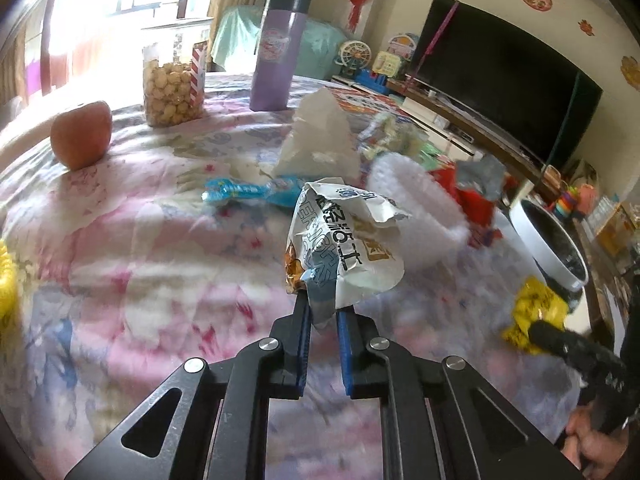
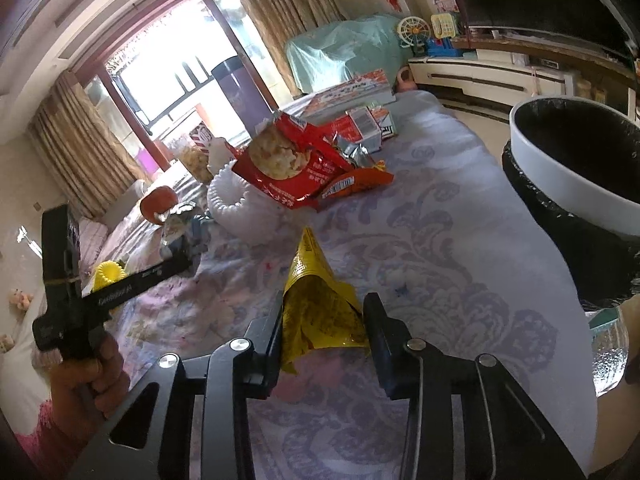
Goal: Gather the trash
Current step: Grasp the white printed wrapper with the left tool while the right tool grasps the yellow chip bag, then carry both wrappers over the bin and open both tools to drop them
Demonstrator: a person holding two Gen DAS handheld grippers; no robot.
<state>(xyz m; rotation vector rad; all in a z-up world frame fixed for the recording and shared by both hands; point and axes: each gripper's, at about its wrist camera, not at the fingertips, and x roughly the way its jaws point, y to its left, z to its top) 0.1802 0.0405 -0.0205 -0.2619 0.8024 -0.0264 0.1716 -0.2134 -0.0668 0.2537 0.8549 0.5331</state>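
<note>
My left gripper (image 1: 322, 306) is shut on the lower end of a crumpled white and blue snack wrapper (image 1: 344, 240), which stands up above the flowered bedspread (image 1: 160, 280). In the right wrist view a yellow snack bag (image 2: 320, 312) fills the gap between the fingers of my right gripper (image 2: 326, 300), and both pads press its sides. The same yellow bag (image 1: 536, 308) shows at the right of the left wrist view. A white-rimmed bin with a black liner (image 2: 540, 168) stands just off the bed's right edge.
More litter lies ahead: a red snack bag (image 2: 288, 164), a blue wrapper (image 1: 240, 192), a crumpled tissue (image 1: 320, 140) and a white foam ring (image 2: 236, 204). An apple (image 1: 82, 134), a snack jar (image 1: 172, 80) and a purple tumbler (image 1: 278, 52) stand at the back.
</note>
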